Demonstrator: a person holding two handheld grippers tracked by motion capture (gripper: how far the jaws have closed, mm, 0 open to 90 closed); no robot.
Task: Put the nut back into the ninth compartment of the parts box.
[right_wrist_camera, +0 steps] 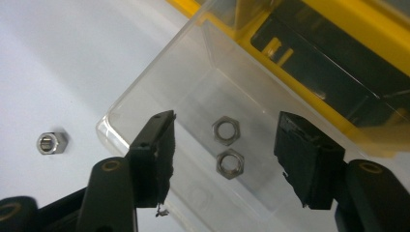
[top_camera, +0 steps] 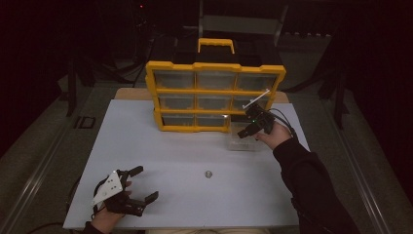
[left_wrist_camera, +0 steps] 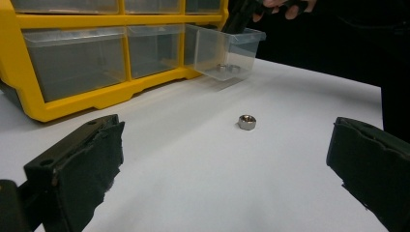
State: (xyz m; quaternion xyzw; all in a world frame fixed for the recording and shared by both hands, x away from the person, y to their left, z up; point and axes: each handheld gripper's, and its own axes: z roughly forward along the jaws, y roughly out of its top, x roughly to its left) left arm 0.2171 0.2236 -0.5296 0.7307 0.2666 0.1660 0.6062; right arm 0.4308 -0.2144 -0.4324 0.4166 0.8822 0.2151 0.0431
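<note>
The clear drawer point(top_camera: 243, 141) sits pulled out of the yellow organizer point(top_camera: 214, 95) onto the table point(top_camera: 146, 146), toward the far right corner, just in front of the cabinet's empty slot, presumably so nuts can be dropped in from above. Two nuts point(right_wrist_camera: 227, 145) already lie on its floor. The right tool point(right_wrist_camera: 222, 154) hovers over the drawer's open top with its jaws spread and nothing between them (a release pose, by the look of it). One loose nut point(top_camera: 208, 174) lies out on the table's middle, nearer the front edge. The left tool point(top_camera: 139, 184) rests near the front left corner, jaws wide apart, pointed toward that nut as if ready to collect it.
</note>
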